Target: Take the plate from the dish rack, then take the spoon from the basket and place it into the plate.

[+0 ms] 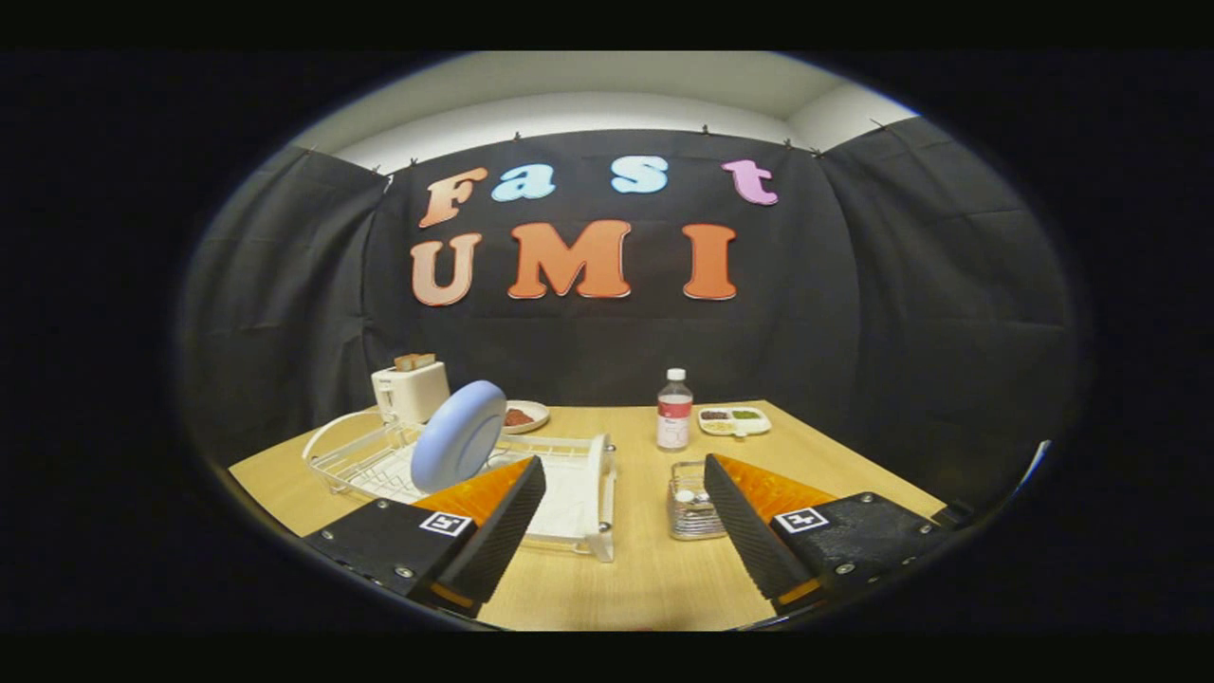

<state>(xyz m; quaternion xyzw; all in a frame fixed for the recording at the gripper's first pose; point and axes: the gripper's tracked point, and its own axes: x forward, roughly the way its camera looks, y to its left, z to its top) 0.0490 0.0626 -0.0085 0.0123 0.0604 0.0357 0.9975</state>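
A pale blue plate (459, 435) stands on edge in the white wire dish rack (579, 474), just beyond my left finger. A small clear mesh basket (690, 501) sits on the wooden table beside my right finger, with what looks like the spoon's pale head (685, 495) inside it. My gripper (624, 465) hovers above the table, open wide, with nothing between its fingers. The left fingertip overlaps the rack's near side; the right fingertip hides part of the basket.
A white toaster (411, 388) with bread stands behind the rack. A small dish of reddish food (524, 415) sits beside it. A clear bottle with a red label (674, 410) and a white divided tray (734, 420) stand farther back on the table (616, 579).
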